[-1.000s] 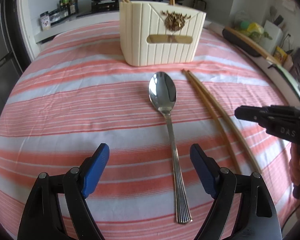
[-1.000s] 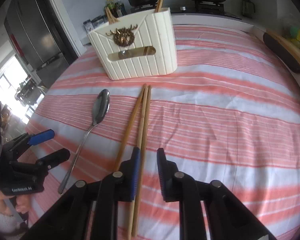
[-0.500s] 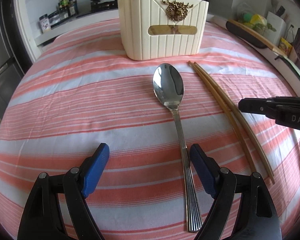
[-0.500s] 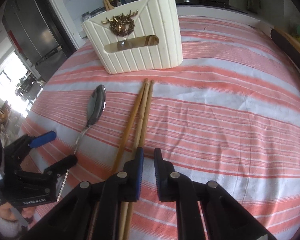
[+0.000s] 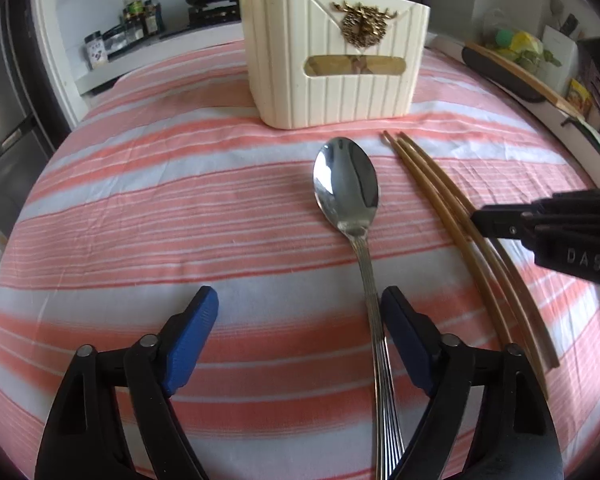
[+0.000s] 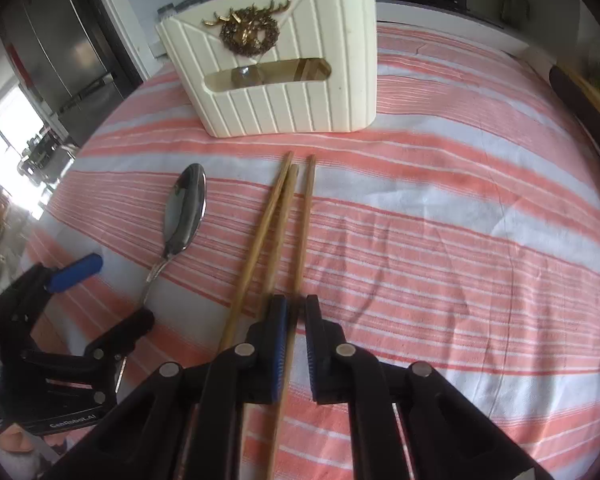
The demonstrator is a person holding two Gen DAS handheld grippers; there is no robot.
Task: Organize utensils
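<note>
Striped in coral and white, the cloth on the desk [image 5: 148, 208] carried everything we were sorting: the cream holder [image 5: 332, 56] at the far side, the spoon [image 5: 350, 192] lying just before it with its handle running back toward us, and the chopsticks [image 6: 284, 216] beside the spoon.

A second earlier our right claw [image 6: 296, 320] had stood with a clear gap between its blue pads, poised over the near ends of the sticks. By this moment it had shut, and one chopstick ran down between the pads. Whether it clamped only that one we could not quite tell from the wrist view, since a second stick slid under the left pad. The sticks had also splayed a little at their far tips, which suggested the squeeze had nudged them.

Our left claw [image 5: 300, 320] was closing slightly but remained wide, straddling the spoon's handle without pressing it; it had crept nearer the holder.

We judged the chopstick grasp made, so lifting toward the holder came next, with the spoon still waiting.
</note>
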